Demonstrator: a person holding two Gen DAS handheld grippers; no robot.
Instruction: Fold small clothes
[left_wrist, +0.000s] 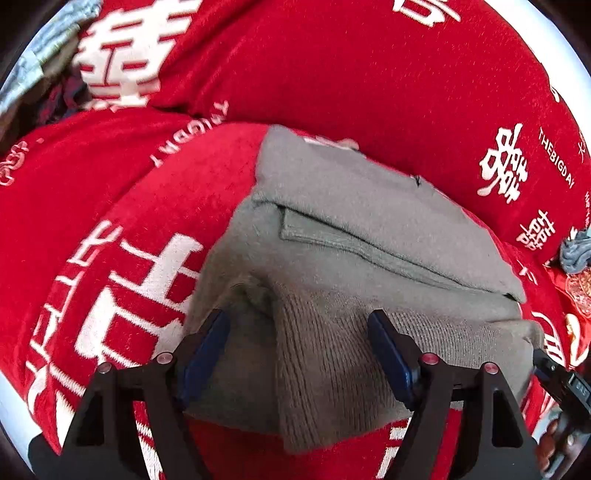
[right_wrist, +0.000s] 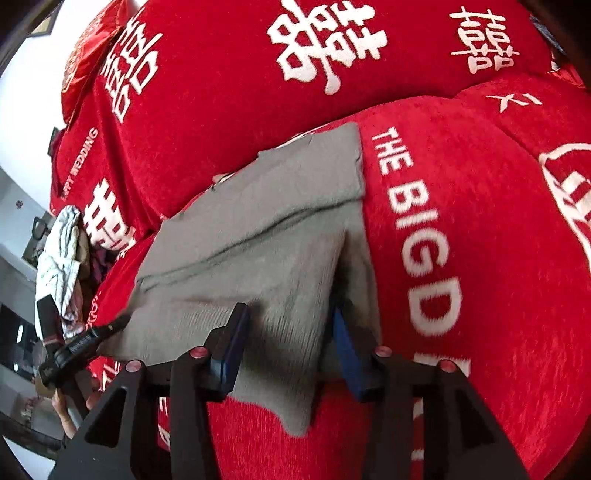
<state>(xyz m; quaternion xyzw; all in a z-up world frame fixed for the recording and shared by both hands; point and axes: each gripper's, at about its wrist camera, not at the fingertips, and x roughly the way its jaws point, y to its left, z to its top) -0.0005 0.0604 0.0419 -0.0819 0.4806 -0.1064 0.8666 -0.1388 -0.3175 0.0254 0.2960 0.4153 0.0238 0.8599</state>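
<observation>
We see a grey knitted garment (left_wrist: 332, 236) folded into a thick, layered bundle, its ribbed hem nearest us, lying flat on red cloth printed with white characters.

The right claw (right_wrist: 288, 332), jaws apart, straddles the folded grey garment (right_wrist: 258, 236) on a red blanket (right_wrist: 461, 221).

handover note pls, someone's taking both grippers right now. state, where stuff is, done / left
Left gripper: open, jaws spread over the near ribbed edge of the grey garment, pads not pressing.
Right gripper: open, straddling the same edge near its corner; nothing held.
Garment lies folded on the red blanket, layers stacked, ribbed hem nearest the grippers.
Pile of other clothes sits at the blanket's edge.
Done: this piece looks folded and set down.
Left: probably check the fold, then take the next piece from the pile.
</observation>
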